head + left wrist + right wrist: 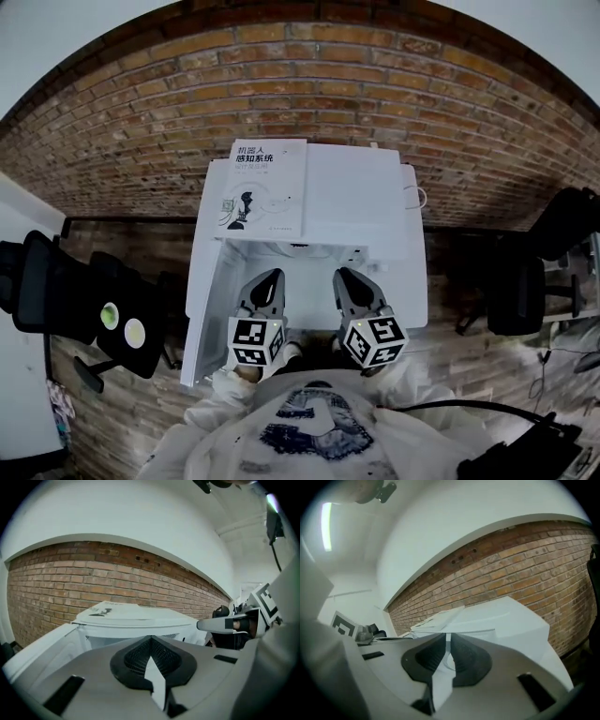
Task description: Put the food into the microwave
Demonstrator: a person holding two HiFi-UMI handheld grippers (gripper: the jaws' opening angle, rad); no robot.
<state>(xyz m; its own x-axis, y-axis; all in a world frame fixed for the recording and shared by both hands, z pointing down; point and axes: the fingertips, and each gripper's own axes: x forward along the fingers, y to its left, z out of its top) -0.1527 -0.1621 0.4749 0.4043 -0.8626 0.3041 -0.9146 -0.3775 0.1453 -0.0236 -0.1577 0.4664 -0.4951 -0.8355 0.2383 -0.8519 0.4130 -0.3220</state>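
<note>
Left gripper [271,276], right gripper [346,275]: side by side, near level, facing open microwave [367,199]; fingers [135,656] clenched, empty.

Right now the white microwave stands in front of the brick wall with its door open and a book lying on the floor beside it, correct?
Not quite. The book lies on top of the microwave, not on the floor; the head view shows it. The door is open.
</note>
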